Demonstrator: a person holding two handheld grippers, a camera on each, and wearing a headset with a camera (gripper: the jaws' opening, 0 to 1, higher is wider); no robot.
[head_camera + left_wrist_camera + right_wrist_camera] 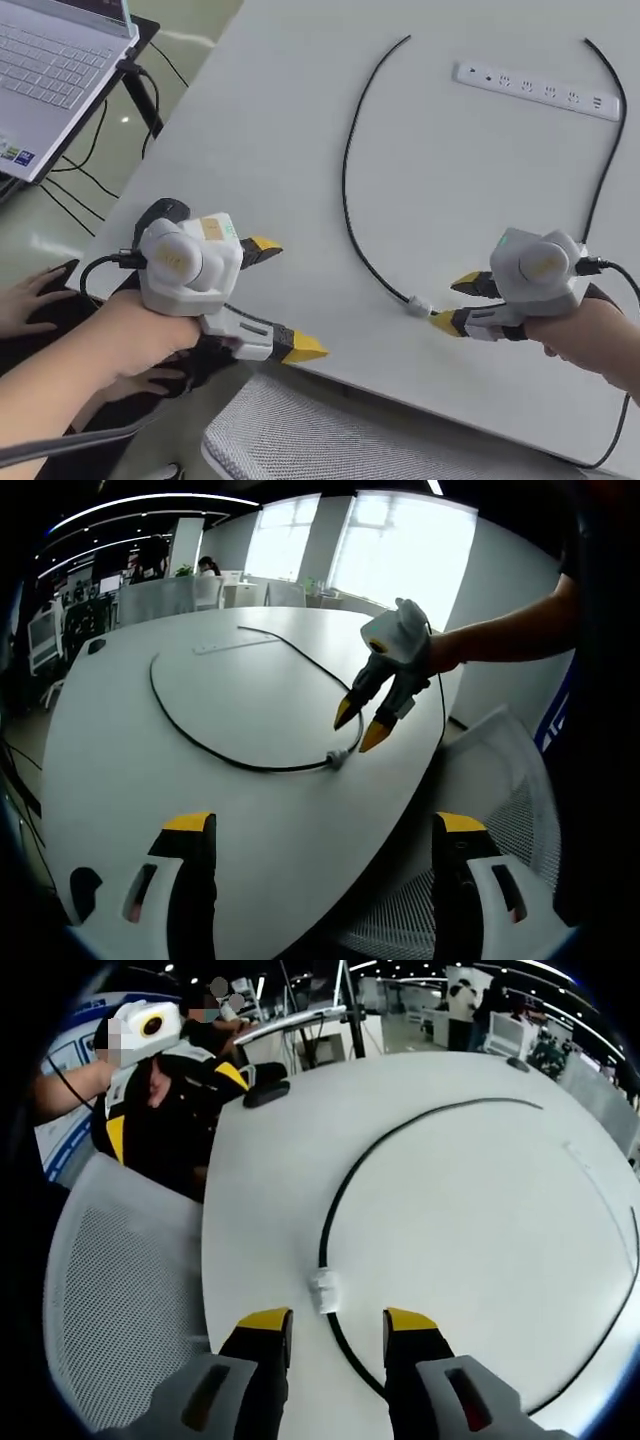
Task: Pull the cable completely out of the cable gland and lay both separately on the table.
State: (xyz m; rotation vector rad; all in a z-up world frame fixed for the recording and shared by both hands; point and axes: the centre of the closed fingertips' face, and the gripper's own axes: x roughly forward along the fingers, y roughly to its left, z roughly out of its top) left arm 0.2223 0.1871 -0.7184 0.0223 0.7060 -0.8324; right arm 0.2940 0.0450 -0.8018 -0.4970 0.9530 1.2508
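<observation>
Nothing is done yet: the gland (418, 306) sits on the cable (346, 170) (neither gripped). The right gripper (450, 302) gapes just beside it, and the left gripper (290, 297) is spread wide, empty.

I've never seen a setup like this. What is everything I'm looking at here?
table: one, white, under everything
cable: one, black, looping across the table
cable gland: one, pale grey, on the cable near the table's near edge
power strip: one, white, far side of the table
laptop: one, silver, beyond the table's left side
chair: one, grey mesh, at the near edge
left gripper: one, white with yellow tips, open
right gripper: one, same colours, open, tips beside the cable gland
</observation>
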